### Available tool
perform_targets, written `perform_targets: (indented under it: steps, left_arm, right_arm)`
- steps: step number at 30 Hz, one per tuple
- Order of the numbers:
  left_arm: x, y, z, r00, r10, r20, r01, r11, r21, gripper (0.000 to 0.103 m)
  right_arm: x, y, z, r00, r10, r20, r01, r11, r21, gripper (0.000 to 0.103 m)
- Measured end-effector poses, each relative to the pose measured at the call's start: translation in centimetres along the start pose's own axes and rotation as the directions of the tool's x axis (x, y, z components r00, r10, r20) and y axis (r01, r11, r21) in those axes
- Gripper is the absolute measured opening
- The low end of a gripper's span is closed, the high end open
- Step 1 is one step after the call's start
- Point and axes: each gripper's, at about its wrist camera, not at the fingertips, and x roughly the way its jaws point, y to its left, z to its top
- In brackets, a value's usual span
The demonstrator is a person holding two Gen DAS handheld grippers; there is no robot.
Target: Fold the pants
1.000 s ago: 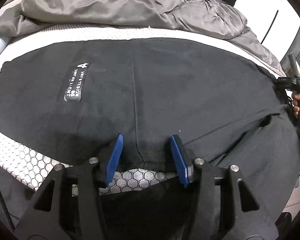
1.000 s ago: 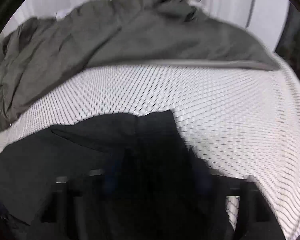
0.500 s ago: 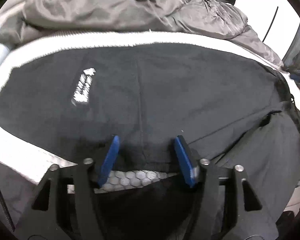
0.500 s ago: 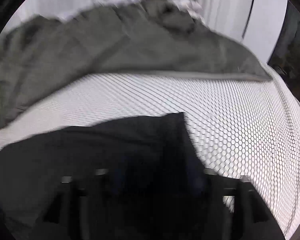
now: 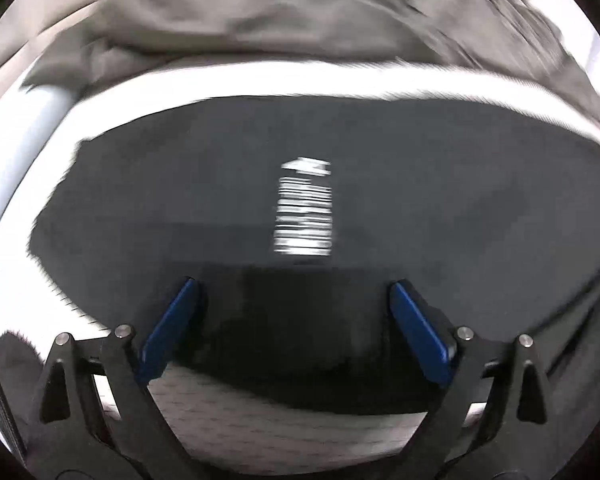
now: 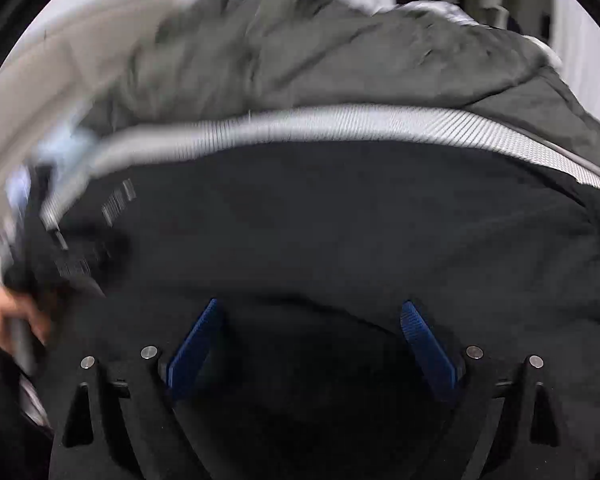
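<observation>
Standing beside the bed, I see the black pants (image 5: 420,200) spread flat on the white honeycomb mattress cover (image 5: 260,432), with the grey duvet (image 5: 300,12) bunched at twelve o'clock. The left gripper (image 5: 294,304) has its blue fingers spread wide over the near hem, holding nothing; the white label (image 5: 304,208) sits just beyond, at twelve o'clock from it. The right gripper (image 6: 312,320) is also spread wide above the dark cloth and empty. At nine o'clock in its view a hand (image 6: 4,316) appears, blurred. To fold well, I think each gripper should pinch one near edge fully, both layers, then lift together evenly.
</observation>
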Motion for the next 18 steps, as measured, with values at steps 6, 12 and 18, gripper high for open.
perform_targets:
  steps: [6,12,18]
  left_arm:
    - [-0.6,4.9,-0.2,0.997,0.078,0.012,-0.076,0.99,-0.122,0.096]
    - [-6.3,6.2,-2.1,0.988,-0.099,0.122,0.12,0.977,-0.177,0.096]
    - [-13.5,9.1,-8.3,0.966,-0.166,0.198,0.204,0.96,-0.193,0.099]
  right_arm:
    - [0.5,-4.4,-0.5,0.999,-0.023,-0.026,0.026,0.991,0.135,0.092]
    - [-2.2,-4.7,0.2,0.999,-0.025,0.029,0.021,0.993,0.118,0.092]
    - [-10.0,-9.5,-3.5,0.989,-0.015,0.147,-0.022,0.967,0.253,0.092]
